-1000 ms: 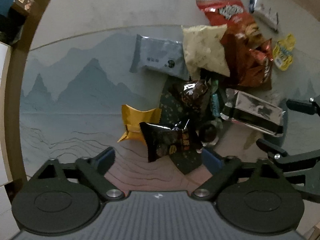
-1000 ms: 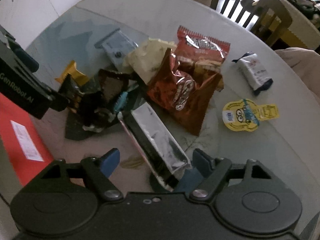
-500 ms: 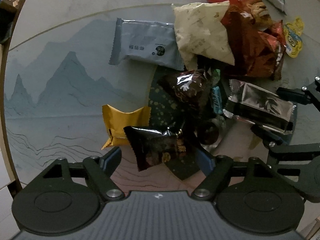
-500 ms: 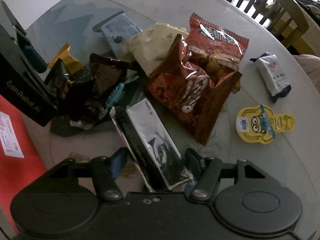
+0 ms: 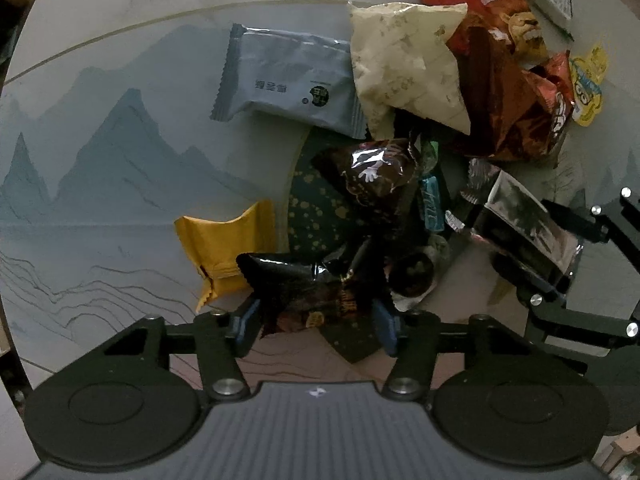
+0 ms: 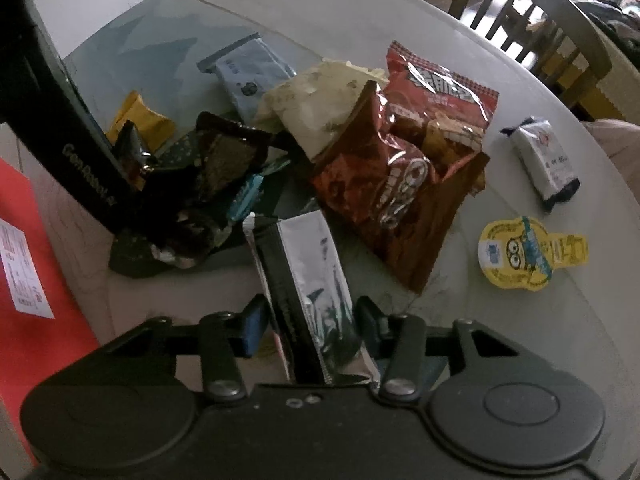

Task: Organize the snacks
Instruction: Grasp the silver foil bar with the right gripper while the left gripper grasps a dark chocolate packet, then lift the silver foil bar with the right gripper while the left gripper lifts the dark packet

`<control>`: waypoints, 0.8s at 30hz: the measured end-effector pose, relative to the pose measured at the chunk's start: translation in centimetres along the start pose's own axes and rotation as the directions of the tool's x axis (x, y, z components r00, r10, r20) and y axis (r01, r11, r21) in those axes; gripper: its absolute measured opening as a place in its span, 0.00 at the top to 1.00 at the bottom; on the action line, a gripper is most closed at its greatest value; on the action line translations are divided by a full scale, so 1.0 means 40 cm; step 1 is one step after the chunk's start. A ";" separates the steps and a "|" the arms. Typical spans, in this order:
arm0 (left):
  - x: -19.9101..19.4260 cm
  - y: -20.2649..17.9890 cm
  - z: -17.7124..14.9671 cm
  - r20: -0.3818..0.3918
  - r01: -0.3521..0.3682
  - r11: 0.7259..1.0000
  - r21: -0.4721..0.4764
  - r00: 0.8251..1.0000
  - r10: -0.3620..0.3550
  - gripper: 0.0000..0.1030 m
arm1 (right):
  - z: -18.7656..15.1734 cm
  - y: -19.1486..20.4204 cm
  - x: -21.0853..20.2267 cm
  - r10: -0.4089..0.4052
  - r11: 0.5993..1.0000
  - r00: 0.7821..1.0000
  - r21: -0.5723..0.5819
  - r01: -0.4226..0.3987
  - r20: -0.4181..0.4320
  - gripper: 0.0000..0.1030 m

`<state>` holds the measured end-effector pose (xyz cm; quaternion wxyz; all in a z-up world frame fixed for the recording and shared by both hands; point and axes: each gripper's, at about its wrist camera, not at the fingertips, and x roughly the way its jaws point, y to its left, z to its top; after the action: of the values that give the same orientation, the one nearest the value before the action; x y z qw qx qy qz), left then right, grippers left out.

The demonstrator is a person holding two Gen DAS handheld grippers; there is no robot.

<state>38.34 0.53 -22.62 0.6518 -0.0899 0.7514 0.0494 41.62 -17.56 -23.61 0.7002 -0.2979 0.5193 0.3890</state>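
Round mountain-print surface (image 5: pixel 120 160) is buried in snacks around the brown chip bag (image 6: pixel 384 200). Right claw (image 6: pixel 308 326) pinches the silver packet (image 6: pixel 308 276) just beside it; left claw (image 5: pixel 314 322) clamps a black packet (image 5: pixel 304 292) further off.

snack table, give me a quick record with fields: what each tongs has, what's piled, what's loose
left tongs: fingers either side of a black snack packet, contact unclear
right tongs: closing around a silver foil pack, grip unclear
pile: red chip bag, brown chip bag, cream bag, dark wrappers
loose: yellow minion jelly cup, white packet, grey-blue packet, orange packet
surface: round table, mountain print
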 end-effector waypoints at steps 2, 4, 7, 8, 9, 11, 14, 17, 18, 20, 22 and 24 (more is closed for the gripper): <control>-0.001 0.010 -0.009 0.011 0.009 1.000 -0.007 1.000 -0.009 0.50 | -0.008 -0.008 -0.011 0.004 1.000 1.000 0.022 -0.004 0.007 0.55; -0.004 0.022 -0.015 0.020 0.022 1.000 -0.018 1.000 -0.021 0.53 | -0.019 -0.016 -0.023 0.013 0.998 1.000 0.054 -0.014 0.018 0.55; -0.013 0.048 -0.028 0.040 0.048 0.998 -0.043 0.998 -0.046 0.58 | -0.038 -0.028 -0.042 0.026 0.994 0.999 0.105 -0.030 0.033 0.55; -0.017 0.056 -0.032 0.047 0.053 0.997 -0.048 0.998 -0.051 0.66 | -0.047 -0.027 -0.052 0.028 0.993 0.999 0.117 -0.032 0.036 0.55; -0.018 0.065 -0.035 0.049 0.061 0.997 -0.054 0.997 -0.058 0.68 | -0.053 -0.028 -0.061 0.028 0.991 0.999 0.131 -0.033 0.040 0.55; -0.018 0.085 -0.047 0.057 0.078 0.995 -0.064 0.996 -0.075 0.70 | -0.064 -0.028 -0.079 0.029 0.987 0.998 0.155 -0.037 0.052 0.55; -0.026 0.107 -0.072 0.074 0.084 0.994 -0.073 0.994 -0.079 0.74 | -0.077 -0.018 -0.106 0.024 0.982 0.997 0.183 -0.036 0.068 0.55; -0.026 0.120 -0.091 0.088 0.089 0.993 -0.079 0.993 -0.082 0.80 | -0.086 -0.002 -0.128 0.010 0.979 0.997 0.200 -0.026 0.078 0.55; -0.026 0.119 -0.096 0.095 0.093 0.993 -0.076 0.992 -0.085 0.81 | -0.090 0.004 -0.137 0.005 0.979 0.997 0.203 -0.022 0.082 0.55; -0.031 0.122 -0.112 0.106 0.104 0.992 -0.077 0.990 -0.096 0.81 | -0.097 0.014 -0.155 -0.005 0.977 0.996 0.213 -0.014 0.088 0.55; -0.033 0.131 -0.121 0.115 0.109 0.991 -0.080 0.988 -0.099 0.81 | -0.107 0.025 -0.177 -0.013 0.974 0.995 0.226 -0.010 0.101 0.55; -0.040 0.139 -0.135 0.121 0.113 0.991 -0.072 0.987 -0.104 0.82 | -0.115 0.032 -0.196 -0.024 0.971 0.993 0.238 -0.004 0.112 0.55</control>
<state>32.20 5.06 -20.49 0.6925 -0.1534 0.7033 0.0486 37.02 -22.52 -17.39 0.7612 -0.1919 0.5199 0.3368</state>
